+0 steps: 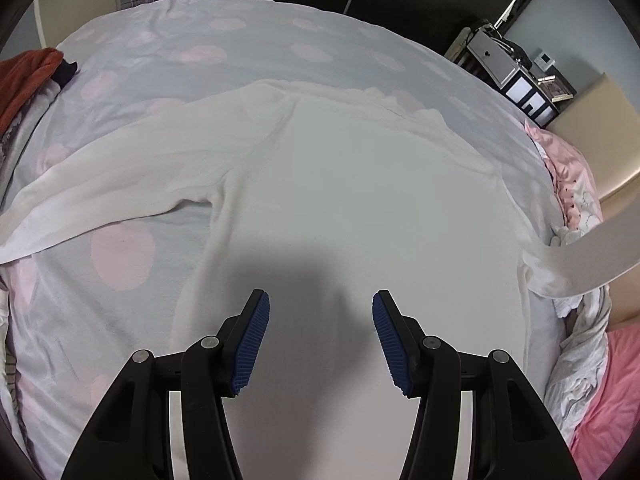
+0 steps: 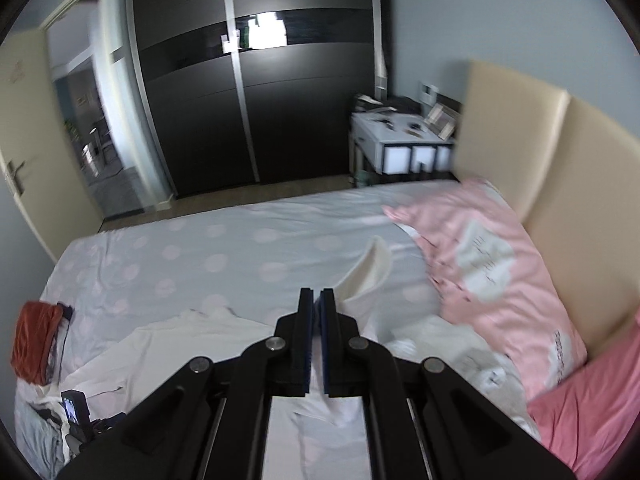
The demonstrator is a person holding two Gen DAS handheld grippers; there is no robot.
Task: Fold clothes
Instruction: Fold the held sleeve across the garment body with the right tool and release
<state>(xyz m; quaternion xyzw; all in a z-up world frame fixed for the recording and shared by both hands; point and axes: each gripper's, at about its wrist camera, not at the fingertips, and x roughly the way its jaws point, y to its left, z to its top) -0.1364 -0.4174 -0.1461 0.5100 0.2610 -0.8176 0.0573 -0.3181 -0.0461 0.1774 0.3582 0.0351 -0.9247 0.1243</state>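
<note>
A white long-sleeved top (image 1: 340, 184) lies flat on the bed, one sleeve (image 1: 100, 184) stretched out to the left. My left gripper (image 1: 321, 312) is open and empty, hovering over the top's lower body. The other sleeve (image 1: 592, 252) is lifted off the bed at the right and runs out of that view. In the right wrist view my right gripper (image 2: 317, 304) is shut on this white sleeve (image 2: 368, 276), which curls up past the fingertips, held above the bed. The top's body (image 2: 168, 344) lies below it to the left.
The bed has a grey sheet with pink dots (image 1: 192, 52). Pink pillows (image 2: 492, 272) and a beige headboard (image 2: 560, 160) are at the right. An orange-red garment (image 2: 36, 340) lies at the left edge. A dark wardrobe (image 2: 256, 80) and a nightstand (image 2: 400, 144) stand beyond the bed.
</note>
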